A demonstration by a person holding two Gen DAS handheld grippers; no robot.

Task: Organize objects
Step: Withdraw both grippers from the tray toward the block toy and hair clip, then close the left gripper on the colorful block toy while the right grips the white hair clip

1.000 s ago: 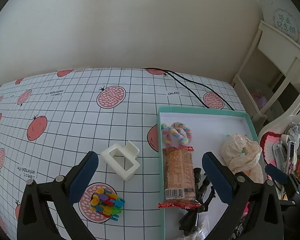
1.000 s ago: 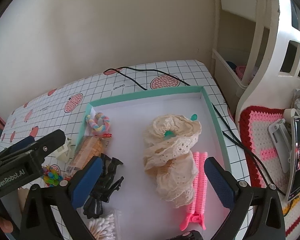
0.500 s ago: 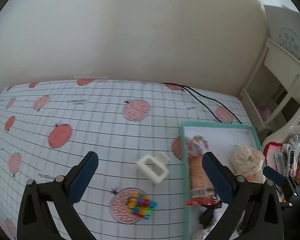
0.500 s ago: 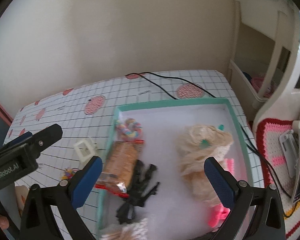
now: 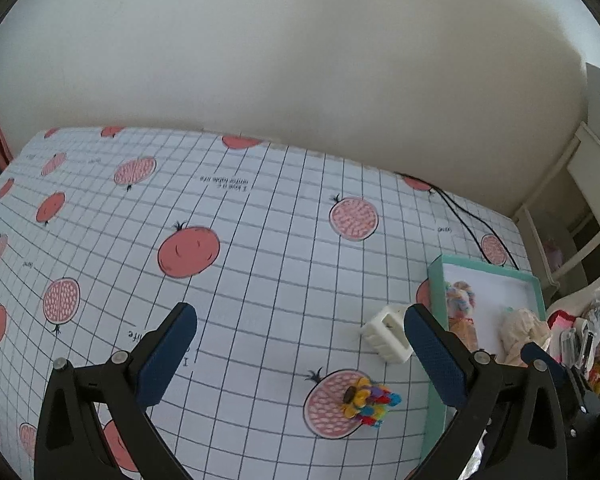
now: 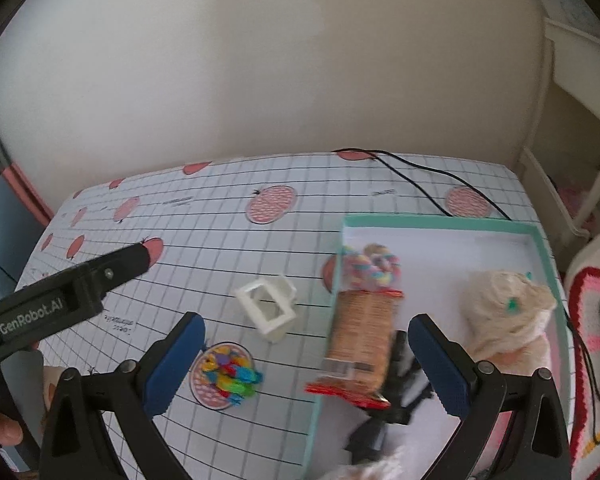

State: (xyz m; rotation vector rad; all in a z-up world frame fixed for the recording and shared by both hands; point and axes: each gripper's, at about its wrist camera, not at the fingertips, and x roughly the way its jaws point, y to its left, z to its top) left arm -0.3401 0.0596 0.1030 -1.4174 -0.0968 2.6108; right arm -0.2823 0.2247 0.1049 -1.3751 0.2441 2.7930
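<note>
Both claws released, nothing between the pads; left claw hangs over the desk w/ bare checked cloth under it; right claw hangs over the tray's left rim.

Loose on desk, 2 items, both outside the tray: 1 white hair claw clip just left of the tray wall; 1 bunch of small multicolour clips nearer the camera, sitting on a printed fruit circle. Cannot count the minis in the bunch, too small.

Handling, judged: white clip = hard plastic, light, stiff, hollow frame; prob best pinched across its two long side bars, not on the teeth; smooth so may slip or pivot if taken off-centre. Mini clips = v. light, loose pile likely; a pinch may get only some and scatter the rest; take low and central.

In teal tray, counted: 1 pastel twisted hair tie at far left corner; 1 biscuit packet along left wall, crinkly film, contents prob fragile; 1 cream lace fabric piece, soft, floppy; 1 black clip-like item, partly hidden by packet and blurred, could be more than 1; smth pale at bottom edge, can't tell what.

1 black cable runs across far desk.
</note>
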